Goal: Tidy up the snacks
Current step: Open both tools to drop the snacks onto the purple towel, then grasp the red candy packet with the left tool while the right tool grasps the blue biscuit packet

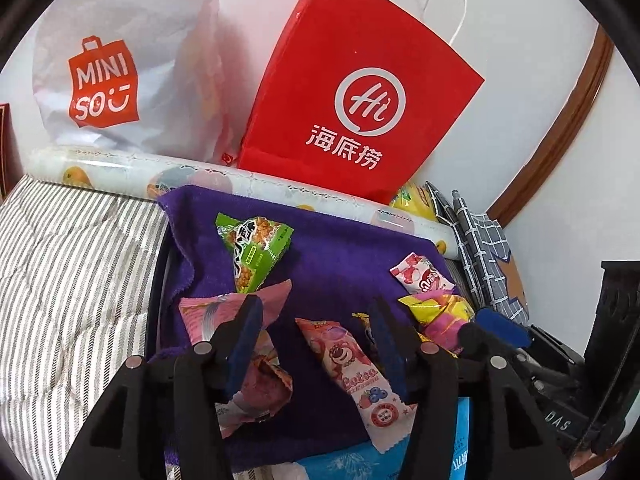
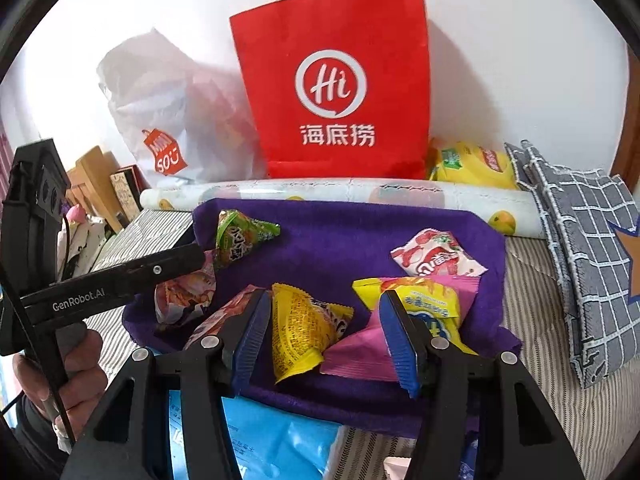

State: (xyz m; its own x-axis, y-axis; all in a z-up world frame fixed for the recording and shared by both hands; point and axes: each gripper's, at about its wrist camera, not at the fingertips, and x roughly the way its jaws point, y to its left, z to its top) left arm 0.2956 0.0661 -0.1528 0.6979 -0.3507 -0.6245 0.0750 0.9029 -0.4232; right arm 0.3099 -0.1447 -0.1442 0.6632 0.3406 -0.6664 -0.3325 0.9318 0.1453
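The left hand-held gripper (image 1: 316, 344) hangs released over a purple towel (image 1: 332, 248), its blue-padded jaws standing apart with nothing pressed between them. Under the gap lies a pink Lotso snack packet (image 1: 352, 376), touched by neither pad. The left jaw covers part of a crumpled pink wrapper (image 1: 240, 360), so its print cannot be read. Farther back on the towel sits a green snack packet (image 1: 252, 252), and to the right a red-and-white candy packet (image 1: 420, 276).

The right hand-held gripper (image 2: 324, 332) is likewise released, jaws apart above a yellow snack packet (image 2: 300, 336) that lies between them without being gripped. Its right jaw hides part of a yellow-and-pink packet (image 2: 424, 300) (the lettering there is too small to make out). At the left edge of the right wrist view, a hand (image 2: 60, 376) holds the other gripper's handle, cut off by the frame.

Behind the towel a rolled printed sheet (image 2: 360, 196) lies across a striped bed cover (image 1: 72, 260). A red paper bag (image 2: 340, 84) stands upright against the wall, a white plastic bag (image 1: 120, 64) beside it. A blue packet (image 2: 272, 440) at the bottom is mostly hidden by the gripper bodies.
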